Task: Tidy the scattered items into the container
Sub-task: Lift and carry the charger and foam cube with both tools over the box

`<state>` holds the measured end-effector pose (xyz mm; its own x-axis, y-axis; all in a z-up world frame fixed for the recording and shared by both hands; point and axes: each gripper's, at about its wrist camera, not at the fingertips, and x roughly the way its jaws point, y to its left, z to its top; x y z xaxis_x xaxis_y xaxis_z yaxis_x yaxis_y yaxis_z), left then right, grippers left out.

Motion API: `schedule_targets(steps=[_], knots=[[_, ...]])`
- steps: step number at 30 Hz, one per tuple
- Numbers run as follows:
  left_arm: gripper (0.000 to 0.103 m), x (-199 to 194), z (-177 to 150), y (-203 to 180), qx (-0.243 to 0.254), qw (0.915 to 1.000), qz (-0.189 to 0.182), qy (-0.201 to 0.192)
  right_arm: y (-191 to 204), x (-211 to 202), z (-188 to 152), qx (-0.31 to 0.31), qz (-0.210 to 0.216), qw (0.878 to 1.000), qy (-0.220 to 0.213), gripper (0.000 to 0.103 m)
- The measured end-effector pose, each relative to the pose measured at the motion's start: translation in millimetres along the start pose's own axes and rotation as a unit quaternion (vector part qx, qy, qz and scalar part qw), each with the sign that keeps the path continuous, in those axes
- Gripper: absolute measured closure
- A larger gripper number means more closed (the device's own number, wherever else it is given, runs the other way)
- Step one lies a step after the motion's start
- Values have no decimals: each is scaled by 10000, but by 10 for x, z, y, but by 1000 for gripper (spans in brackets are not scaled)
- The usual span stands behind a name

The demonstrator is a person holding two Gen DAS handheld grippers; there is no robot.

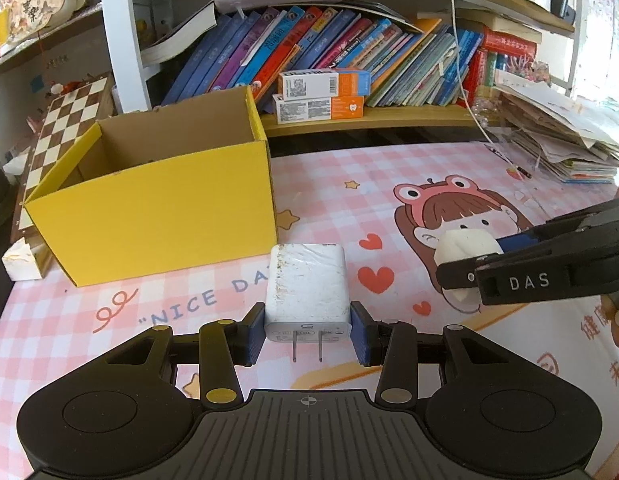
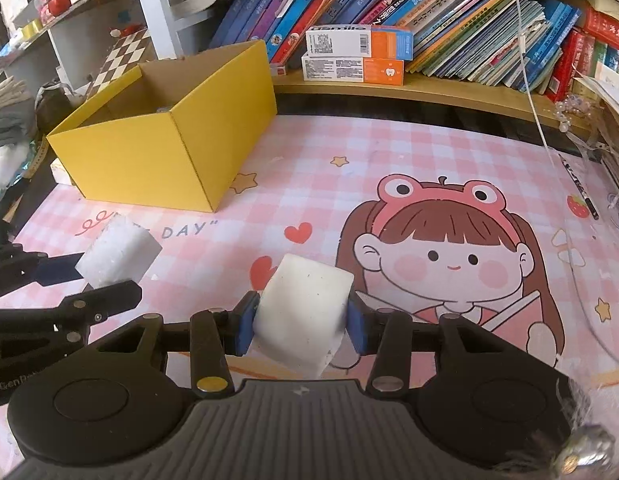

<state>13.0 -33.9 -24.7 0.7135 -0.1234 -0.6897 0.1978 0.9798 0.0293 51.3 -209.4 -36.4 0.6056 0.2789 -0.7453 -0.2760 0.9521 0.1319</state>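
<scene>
Left gripper (image 1: 308, 334): blue pads closed against the sides of the charger (image 1: 307, 286), prongs pointing back at the camera.
Right gripper (image 2: 300, 326): pads squeezed on the sponge (image 2: 303, 310), which sits tilted.
Box (image 1: 149, 216): yellow, open-topped, on the mat (image 1: 389, 176) ahead and left of both grippers.
Behind: books (image 1: 349, 52) on a shelf.

1. Charger (image 1: 307, 286) sat between the left gripper's (image 1: 308, 334) pads, prongs toward the camera.
2. Box (image 1: 157, 216) stood on the mat (image 1: 389, 168), ahead-left of the charger.
3. Foam block (image 2: 305, 312) sat between the right gripper's (image 2: 301, 324) pads, right of the charger.
4. Bookshelf (image 1: 369, 118) ran behind the mat.
</scene>
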Motion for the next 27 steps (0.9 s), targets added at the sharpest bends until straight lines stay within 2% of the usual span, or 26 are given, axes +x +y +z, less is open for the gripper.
schedule_targets(steps=[11, 27], knots=[[61, -185, -70, 368, -165, 9996, -243, 2, 400, -131, -38, 51, -226, 9996, -131, 60], [61, -508, -55, 900, -305, 9980, -278, -470, 1008, -320, 127, -87, -264, 9988, -399, 60]])
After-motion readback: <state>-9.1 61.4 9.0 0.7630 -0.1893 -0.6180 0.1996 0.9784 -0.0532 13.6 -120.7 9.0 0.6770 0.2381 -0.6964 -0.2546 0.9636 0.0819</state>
